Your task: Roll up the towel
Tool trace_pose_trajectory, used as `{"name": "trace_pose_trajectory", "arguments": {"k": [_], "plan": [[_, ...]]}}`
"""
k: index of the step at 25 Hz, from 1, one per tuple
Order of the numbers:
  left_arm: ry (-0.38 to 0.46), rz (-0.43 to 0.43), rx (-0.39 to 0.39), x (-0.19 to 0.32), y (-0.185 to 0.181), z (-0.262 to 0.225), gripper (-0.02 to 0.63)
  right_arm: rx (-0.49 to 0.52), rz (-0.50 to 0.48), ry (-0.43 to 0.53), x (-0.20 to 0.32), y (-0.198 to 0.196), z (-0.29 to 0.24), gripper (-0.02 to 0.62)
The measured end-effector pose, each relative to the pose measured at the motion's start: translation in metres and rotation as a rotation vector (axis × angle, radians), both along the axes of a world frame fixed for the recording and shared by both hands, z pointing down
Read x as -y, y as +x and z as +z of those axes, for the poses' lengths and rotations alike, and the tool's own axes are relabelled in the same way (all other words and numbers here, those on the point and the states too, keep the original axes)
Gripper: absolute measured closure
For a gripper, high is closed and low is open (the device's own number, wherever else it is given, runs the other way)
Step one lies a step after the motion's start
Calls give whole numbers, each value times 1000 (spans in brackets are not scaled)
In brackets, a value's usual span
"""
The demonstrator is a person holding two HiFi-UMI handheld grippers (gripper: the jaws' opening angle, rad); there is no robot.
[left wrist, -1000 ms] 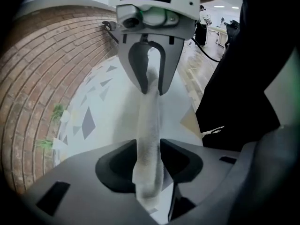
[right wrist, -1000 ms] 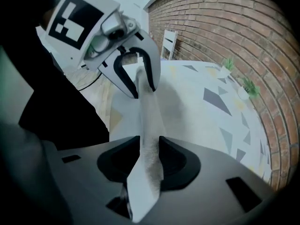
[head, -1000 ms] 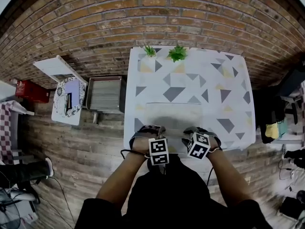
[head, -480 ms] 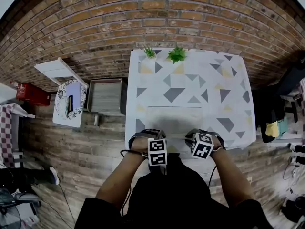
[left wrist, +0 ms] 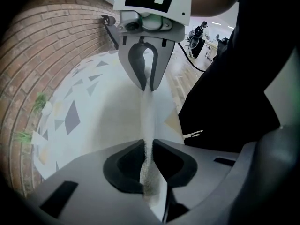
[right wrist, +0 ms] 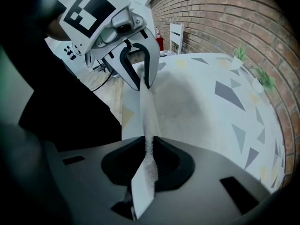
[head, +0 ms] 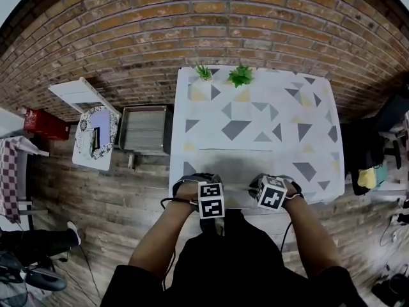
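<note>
A pale grey towel (head: 234, 167) lies flat on the near part of the table (head: 255, 110), which wears a white cloth with grey and yellow triangles. My left gripper (head: 206, 184) and right gripper (head: 260, 185) stand side by side at the towel's near edge, pointing steeply down. Both sets of jaws have just been closing, and each now pinches that edge. In the left gripper view the towel edge (left wrist: 149, 163) runs up out of my jaws to the right gripper (left wrist: 148, 87). In the right gripper view the towel edge (right wrist: 146, 165) stretches to the left gripper (right wrist: 144, 86).
Two small potted plants (head: 204, 72) (head: 241, 75) stand at the table's far edge by the brick wall. A grey crate (head: 145, 128) sits left of the table, with a white stool (head: 94, 133) and a red box (head: 45, 123) beyond. Dark clutter (head: 370, 147) lies to the right.
Both hands stay at the towel's near edge and the marker cubes have tipped a little. A person's leg at the lower left has shifted.
</note>
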State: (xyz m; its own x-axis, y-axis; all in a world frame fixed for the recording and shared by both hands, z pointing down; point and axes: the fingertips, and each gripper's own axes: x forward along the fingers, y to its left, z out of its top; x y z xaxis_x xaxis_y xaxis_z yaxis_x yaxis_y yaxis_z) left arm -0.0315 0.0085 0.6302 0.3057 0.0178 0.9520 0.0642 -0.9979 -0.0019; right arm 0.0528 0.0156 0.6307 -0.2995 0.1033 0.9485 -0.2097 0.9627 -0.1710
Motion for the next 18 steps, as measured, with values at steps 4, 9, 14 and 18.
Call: {"name": "trace_pose_trajectory", "arguments": {"k": [4, 9, 14, 18], "plan": [[-16, -19, 9, 8, -1, 3, 537, 4, -3, -12, 14, 1, 3, 523], [-36, -43, 30, 18, -3, 6, 489, 8, 2, -56, 23, 3, 5, 518], [1, -92, 29, 39, -5, 5, 419, 14, 12, -51, 34, 5, 10, 508], [76, -91, 13, 50, -3, 0, 411, 14, 35, 1, 48, 8, 10, 470]]}}
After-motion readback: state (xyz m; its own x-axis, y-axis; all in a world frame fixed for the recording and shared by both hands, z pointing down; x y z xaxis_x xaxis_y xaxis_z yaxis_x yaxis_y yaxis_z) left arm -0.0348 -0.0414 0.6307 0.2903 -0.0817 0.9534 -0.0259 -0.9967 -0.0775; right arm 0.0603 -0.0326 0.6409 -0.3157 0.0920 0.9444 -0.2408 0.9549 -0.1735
